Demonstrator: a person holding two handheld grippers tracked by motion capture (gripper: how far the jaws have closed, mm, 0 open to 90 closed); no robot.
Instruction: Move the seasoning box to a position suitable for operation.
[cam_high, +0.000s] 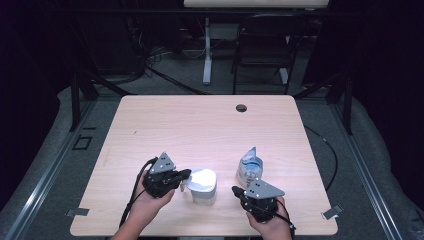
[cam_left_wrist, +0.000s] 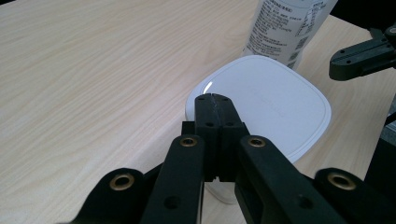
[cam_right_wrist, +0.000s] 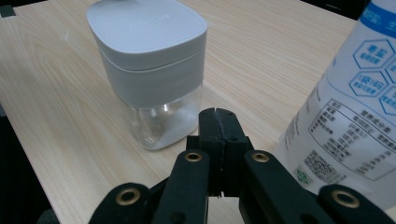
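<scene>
A clear jar (cam_high: 204, 186) with a pale grey lid (cam_left_wrist: 268, 100) stands near the table's front edge; a little white stuff lies in the bottom of the jar (cam_right_wrist: 154, 126). Right of it stands a white and blue printed pouch (cam_high: 250, 167). My left gripper (cam_high: 186, 175) is shut with nothing between its jaws, and its tips sit at the lid's left rim (cam_left_wrist: 214, 98); whether they touch it I cannot tell. My right gripper (cam_high: 235, 190) is shut and empty, just in front of the pouch (cam_right_wrist: 355, 116) and right of the jar, touching neither (cam_right_wrist: 217, 112).
The light wooden table (cam_high: 200, 125) has a round cable hole (cam_high: 241, 108) at its far edge. Beyond the table stand a folding chair (cam_high: 262, 45) and another desk's white leg (cam_high: 206, 55). Grey tape tabs (cam_high: 330, 212) mark the front corners.
</scene>
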